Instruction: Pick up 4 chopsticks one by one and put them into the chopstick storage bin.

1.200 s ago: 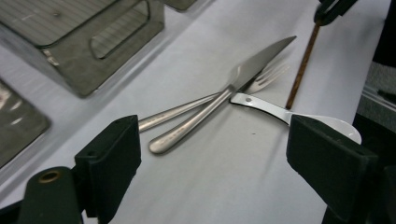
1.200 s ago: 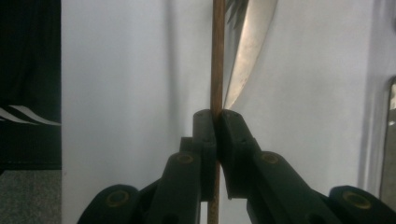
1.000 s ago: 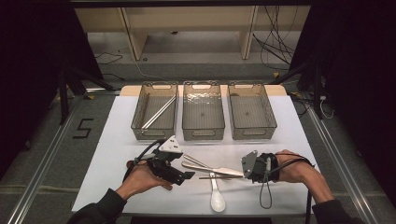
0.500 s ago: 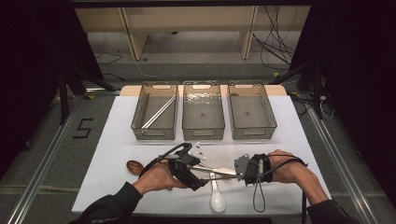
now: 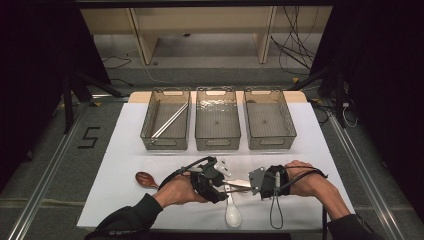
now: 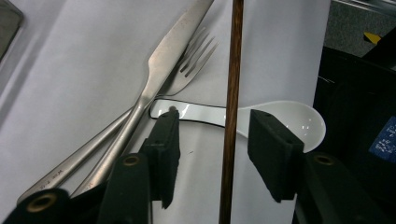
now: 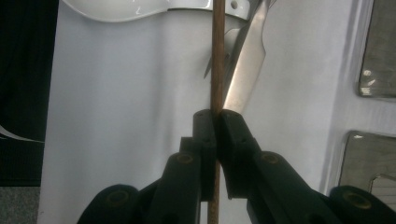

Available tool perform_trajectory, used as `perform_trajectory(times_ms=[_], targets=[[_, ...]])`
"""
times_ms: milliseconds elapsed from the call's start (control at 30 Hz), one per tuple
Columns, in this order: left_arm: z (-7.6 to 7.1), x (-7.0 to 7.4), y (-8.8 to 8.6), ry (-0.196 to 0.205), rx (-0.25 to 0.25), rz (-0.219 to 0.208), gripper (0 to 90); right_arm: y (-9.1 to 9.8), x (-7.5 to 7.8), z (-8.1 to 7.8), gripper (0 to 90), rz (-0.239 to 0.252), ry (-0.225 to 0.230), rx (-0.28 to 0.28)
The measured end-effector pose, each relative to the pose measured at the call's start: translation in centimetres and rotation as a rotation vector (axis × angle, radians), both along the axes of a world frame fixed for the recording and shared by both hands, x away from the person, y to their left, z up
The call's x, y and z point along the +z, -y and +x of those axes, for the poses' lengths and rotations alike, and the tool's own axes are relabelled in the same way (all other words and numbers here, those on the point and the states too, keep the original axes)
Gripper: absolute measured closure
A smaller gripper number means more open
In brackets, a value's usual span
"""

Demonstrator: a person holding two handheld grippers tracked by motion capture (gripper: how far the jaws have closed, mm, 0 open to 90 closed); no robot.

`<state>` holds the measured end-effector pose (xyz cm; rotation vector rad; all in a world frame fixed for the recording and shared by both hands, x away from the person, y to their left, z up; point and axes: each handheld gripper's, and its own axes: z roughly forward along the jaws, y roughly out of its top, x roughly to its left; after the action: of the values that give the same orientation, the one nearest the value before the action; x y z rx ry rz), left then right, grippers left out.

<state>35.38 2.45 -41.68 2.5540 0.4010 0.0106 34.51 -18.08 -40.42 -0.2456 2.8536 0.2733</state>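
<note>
From above, at six o'clock on the white surface point(image 5: 125, 165), two hands meet over a small heap of cutlery: the left tool point(image 5: 223, 189) and the right tool point(image 5: 248, 186) point at each other, with a white ceramic spoon point(image 5: 232, 212) lying just below them and a brown wooden spoon point(image 5: 145, 179) off at nine o'clock of the left hand point(image 5: 177, 192). Toward twelve o'clock stand three clear bins in a row; the left bin point(image 5: 167, 142) holds a pair of metal chopsticks point(image 5: 169, 121), while the middle bin point(image 5: 217, 142) and the right bin point(image 5: 270, 141) show nothing inside that I can make out. Along the left gripper view, the left tool point(image 6: 212, 140) stands wide, its pads on either side of a brown wooden chopstick point(image 6: 232, 84) without touching it; the stick runs from six to twelve o'clock and crosses over the handle of the ceramic spoon point(image 6: 285, 119), and a steel knife point(image 6: 161, 70) lies across a steel fork point(image 6: 194, 65) at ten o'clock. Along the right gripper view, the right tool point(image 7: 216, 122) is clamped on the wooden chopstick point(image 7: 217, 56), which runs on toward twelve o'clock past the knife point(image 7: 247, 65) blade and up to the ceramic spoon point(image 7: 135, 9) at the top edge.
</note>
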Motion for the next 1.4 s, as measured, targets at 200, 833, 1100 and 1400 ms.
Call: perform_trajectory(times_ms=[200,833,1100,1400], targets=[[-0.1,0.0,0.2,-0.005,-0.026,0.001,62.9,-0.2,0.0,-0.1,85.7,0.001,0.008,0.010],[-0.2,-0.1,0.2,-0.041,-0.071,-0.024,85.0,-0.5,0.1,-0.6,85.5,0.007,0.022,0.028],[0.4,0.2,-1.2,-0.024,-0.034,-0.034,85.2,0.2,0.8,-0.5,61.4,0.070,0.061,-0.069],[1.9,0.9,-4.6,-0.009,0.066,-0.051,85.2,1.4,1.1,0.2,40.3,0.262,0.098,-0.252]])
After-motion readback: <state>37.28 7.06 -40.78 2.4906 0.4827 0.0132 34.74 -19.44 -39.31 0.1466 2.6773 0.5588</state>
